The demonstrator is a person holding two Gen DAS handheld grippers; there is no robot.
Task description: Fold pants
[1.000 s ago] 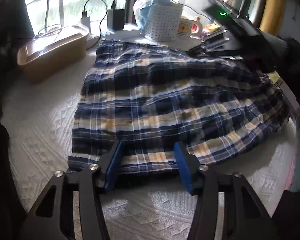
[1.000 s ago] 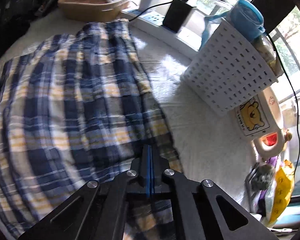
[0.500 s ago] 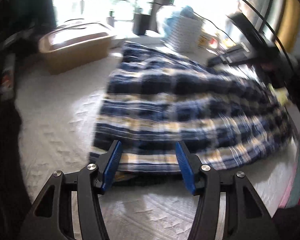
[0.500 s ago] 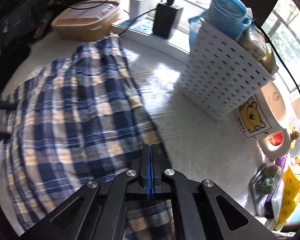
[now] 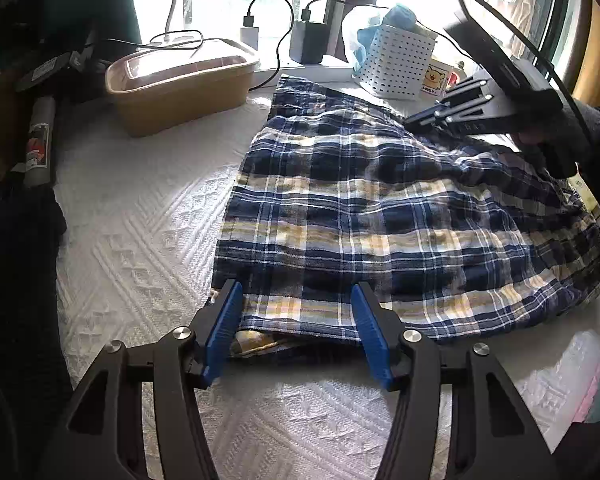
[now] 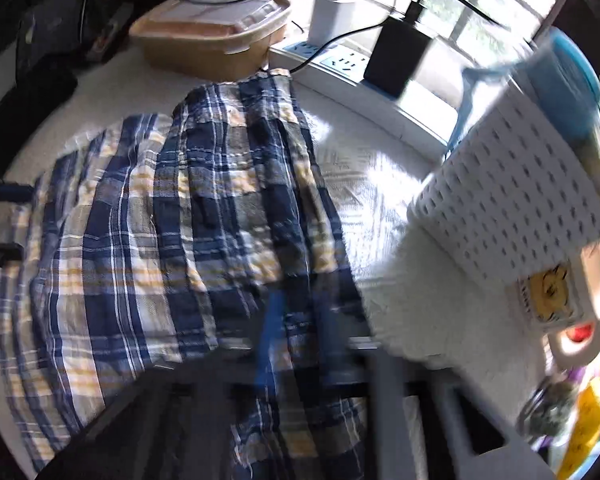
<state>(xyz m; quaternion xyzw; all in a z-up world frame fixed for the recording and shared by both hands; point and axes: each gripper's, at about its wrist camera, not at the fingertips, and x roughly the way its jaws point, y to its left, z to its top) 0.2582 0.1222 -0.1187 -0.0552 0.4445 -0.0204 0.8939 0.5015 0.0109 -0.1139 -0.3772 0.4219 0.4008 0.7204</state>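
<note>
Gripping nothing, the left gripper (image 5: 296, 328) holds its jaws wide astride the pants (image 5: 380, 216) hem, risking a missed lower layer. The right gripper (image 6: 296, 344), blurred, looks pinched on cloth beside the white basket (image 6: 512, 216); a tug could drag the fold askew.

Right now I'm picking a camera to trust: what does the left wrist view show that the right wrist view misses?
Left wrist only: the left gripper open at the plaid pants' near hem, and the right gripper from outside. Right wrist only: the power strip. Both: pants, tan container, white basket.
</note>
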